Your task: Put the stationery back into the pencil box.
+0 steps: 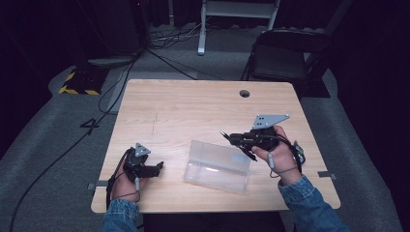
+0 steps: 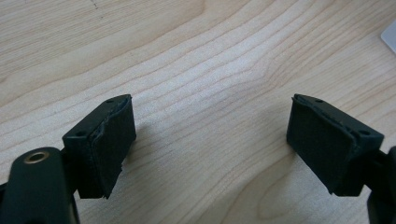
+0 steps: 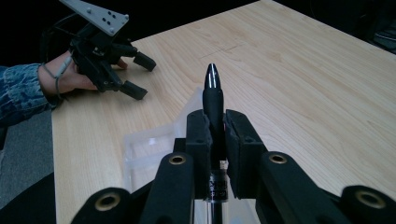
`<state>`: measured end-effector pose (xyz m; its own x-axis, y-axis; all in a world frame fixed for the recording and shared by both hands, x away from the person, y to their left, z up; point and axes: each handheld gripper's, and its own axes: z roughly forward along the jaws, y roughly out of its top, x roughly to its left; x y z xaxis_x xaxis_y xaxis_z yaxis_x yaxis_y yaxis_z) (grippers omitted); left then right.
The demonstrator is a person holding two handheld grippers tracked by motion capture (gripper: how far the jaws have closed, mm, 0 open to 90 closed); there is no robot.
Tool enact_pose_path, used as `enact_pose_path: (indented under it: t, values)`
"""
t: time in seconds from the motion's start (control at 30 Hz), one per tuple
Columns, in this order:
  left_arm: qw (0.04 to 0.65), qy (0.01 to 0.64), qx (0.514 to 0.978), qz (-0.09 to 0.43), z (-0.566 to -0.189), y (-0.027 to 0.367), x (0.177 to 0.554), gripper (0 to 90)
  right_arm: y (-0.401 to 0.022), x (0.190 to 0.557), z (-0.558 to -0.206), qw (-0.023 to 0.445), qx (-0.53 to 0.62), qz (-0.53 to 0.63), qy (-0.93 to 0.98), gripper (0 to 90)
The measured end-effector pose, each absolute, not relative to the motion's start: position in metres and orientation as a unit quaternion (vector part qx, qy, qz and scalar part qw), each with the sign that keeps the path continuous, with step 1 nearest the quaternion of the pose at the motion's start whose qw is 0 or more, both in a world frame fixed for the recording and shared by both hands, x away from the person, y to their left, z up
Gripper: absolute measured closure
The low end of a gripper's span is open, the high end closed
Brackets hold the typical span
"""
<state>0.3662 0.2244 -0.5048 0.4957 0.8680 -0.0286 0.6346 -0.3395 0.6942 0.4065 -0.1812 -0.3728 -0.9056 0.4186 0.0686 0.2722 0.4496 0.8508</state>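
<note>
A black pen [image 3: 212, 95] stands pinched between the pads of my right gripper [image 3: 215, 126], its tip pointing forward past the jaws. In the high view the right gripper [image 1: 232, 138] hovers just above the far right edge of a clear plastic box [image 1: 217, 166], and the pen [image 1: 249, 154] slants down beneath it. The left gripper [image 1: 157, 168] rests low on the table to the left of the box. Its jaws stand apart with only bare wood between the pads [image 2: 107, 140]. From the right gripper view, the left gripper [image 3: 140, 76] sits beyond the box [image 3: 149, 144].
The wooden table [image 1: 193, 106] has a round hole [image 1: 244, 93] near its far edge. A dark folding chair [image 1: 285, 53] stands behind the table at the right. Cables run across the grey floor at the left. A corner of the box [image 2: 390, 37] lies ahead of the left gripper.
</note>
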Motion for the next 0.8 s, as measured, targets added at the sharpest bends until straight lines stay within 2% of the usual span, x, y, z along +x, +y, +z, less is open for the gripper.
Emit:
enact_pose_path:
  t: [0.47, 0.8]
  values:
    - [0.331, 0.470, 0.799, 0.176, -0.505, 0.224, 0.366, 16.2, -0.160, 0.401, -0.385, 0.068, 0.175, 0.476, 0.859, 81.1]
    - [0.331, 0.470, 0.799, 0.176, -0.505, 0.224, 0.366, 16.1, -0.145, 0.404, -0.406, 0.064, 0.150, 0.473, 0.866, 81.1]
